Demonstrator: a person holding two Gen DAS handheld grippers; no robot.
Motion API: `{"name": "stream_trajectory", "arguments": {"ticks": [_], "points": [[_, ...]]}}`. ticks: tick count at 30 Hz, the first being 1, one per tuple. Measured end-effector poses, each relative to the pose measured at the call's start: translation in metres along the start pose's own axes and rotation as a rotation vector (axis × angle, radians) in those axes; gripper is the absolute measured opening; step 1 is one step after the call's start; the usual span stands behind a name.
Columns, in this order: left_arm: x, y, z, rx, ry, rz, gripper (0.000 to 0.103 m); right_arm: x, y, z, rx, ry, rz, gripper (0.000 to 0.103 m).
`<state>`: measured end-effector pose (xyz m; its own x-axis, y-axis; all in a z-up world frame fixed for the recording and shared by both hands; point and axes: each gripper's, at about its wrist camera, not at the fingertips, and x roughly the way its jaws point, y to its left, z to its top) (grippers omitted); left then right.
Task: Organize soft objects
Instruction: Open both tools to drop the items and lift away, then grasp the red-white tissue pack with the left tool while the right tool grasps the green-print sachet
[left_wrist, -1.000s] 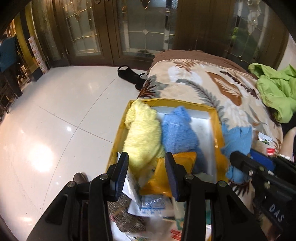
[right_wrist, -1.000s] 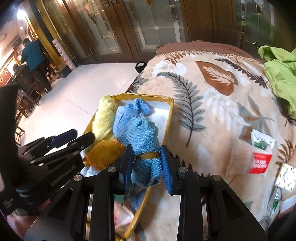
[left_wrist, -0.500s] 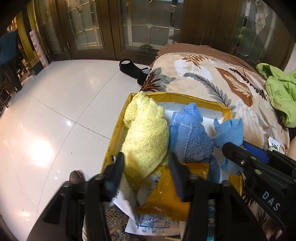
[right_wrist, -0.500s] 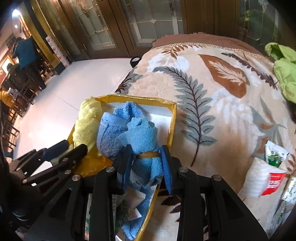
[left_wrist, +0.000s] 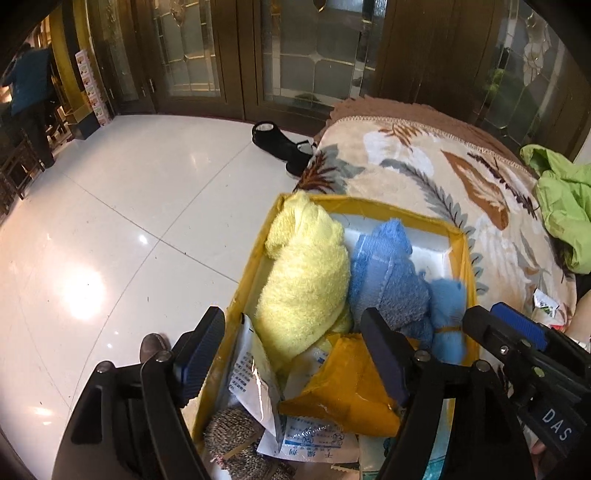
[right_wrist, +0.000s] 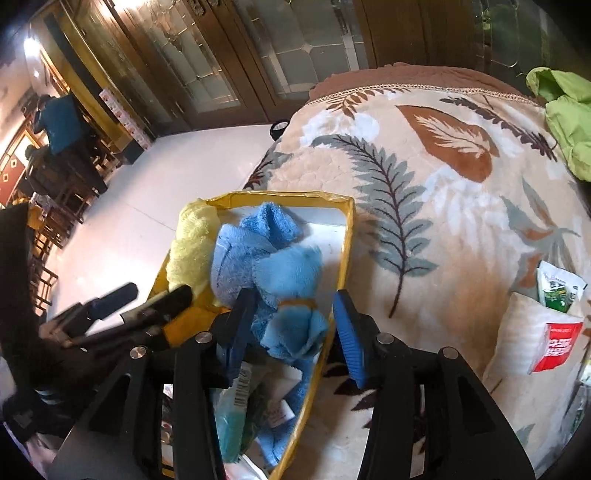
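Note:
A yellow-rimmed box (left_wrist: 457, 236) with a white inside sits at the edge of the bed. In it lie a rolled yellow towel (left_wrist: 306, 280), a darker blue towel (left_wrist: 384, 266) and a light blue towel bundle (right_wrist: 291, 280) tied with a yellow band. My right gripper (right_wrist: 295, 321) hangs over the box's near right side; its jaws are opening, and the bundle sits between them with the right pad clear of it. My left gripper (left_wrist: 291, 354) is opening too, wide over an orange bag (left_wrist: 347, 384) and paper packets, gripping nothing.
The leaf-patterned blanket (right_wrist: 443, 206) covers the bed to the right, with a green garment (left_wrist: 565, 206) at its far side and snack packets (right_wrist: 554, 317) near me. White tiled floor (left_wrist: 129, 206) lies left of the box, black shoes (left_wrist: 284, 144) beyond it. A person in blue (right_wrist: 59, 122) stands far left.
Both pairs of jaws have widened. The right one carried the light blue bundle down into the box beside the darker blue towel and loosened on it. The left one spread away from the orange bag.

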<state>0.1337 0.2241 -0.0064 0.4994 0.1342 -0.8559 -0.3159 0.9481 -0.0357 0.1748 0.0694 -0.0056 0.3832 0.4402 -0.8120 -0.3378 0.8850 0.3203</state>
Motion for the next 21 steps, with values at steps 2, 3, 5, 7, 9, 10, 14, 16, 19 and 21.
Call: {"name": "stream_trajectory", "arguments": {"ticks": [2,3,5,7,9,10,14,16,19,21], "points": [[-0.005,-0.001,0.002,0.006,-0.010,0.002,0.076,-0.006,-0.002,0.000,0.010,-0.023,0.008,0.045],[-0.007,-0.002,0.002,0.009,-0.012,0.003,0.076,-0.008,-0.002,-0.001,0.014,-0.019,0.014,0.045],[-0.009,-0.006,0.002,0.013,-0.013,-0.001,0.076,-0.012,-0.002,-0.004,0.011,-0.017,0.014,0.045],[-0.012,-0.010,0.000,0.018,-0.012,-0.012,0.076,-0.016,-0.003,-0.008,0.005,-0.015,0.016,0.045],[-0.016,-0.018,-0.003,0.031,-0.015,-0.020,0.076,-0.020,-0.006,-0.015,0.006,-0.011,0.016,0.045],[-0.019,-0.022,-0.004,0.038,-0.016,-0.028,0.076,-0.022,-0.008,-0.018,0.007,-0.011,0.018,0.045],[-0.026,-0.038,-0.009,0.065,-0.014,-0.047,0.076,-0.032,-0.018,-0.034,0.009,-0.009,0.008,0.045],[-0.029,-0.050,-0.013,0.085,-0.014,-0.062,0.076,-0.040,-0.028,-0.043,0.020,-0.014,-0.001,0.045],[-0.033,-0.072,-0.018,0.124,-0.014,-0.087,0.076,-0.052,-0.049,-0.056,0.052,-0.016,-0.009,0.045],[-0.036,-0.086,-0.022,0.153,-0.012,-0.110,0.076,-0.062,-0.070,-0.065,0.095,-0.019,-0.017,0.045]]}}
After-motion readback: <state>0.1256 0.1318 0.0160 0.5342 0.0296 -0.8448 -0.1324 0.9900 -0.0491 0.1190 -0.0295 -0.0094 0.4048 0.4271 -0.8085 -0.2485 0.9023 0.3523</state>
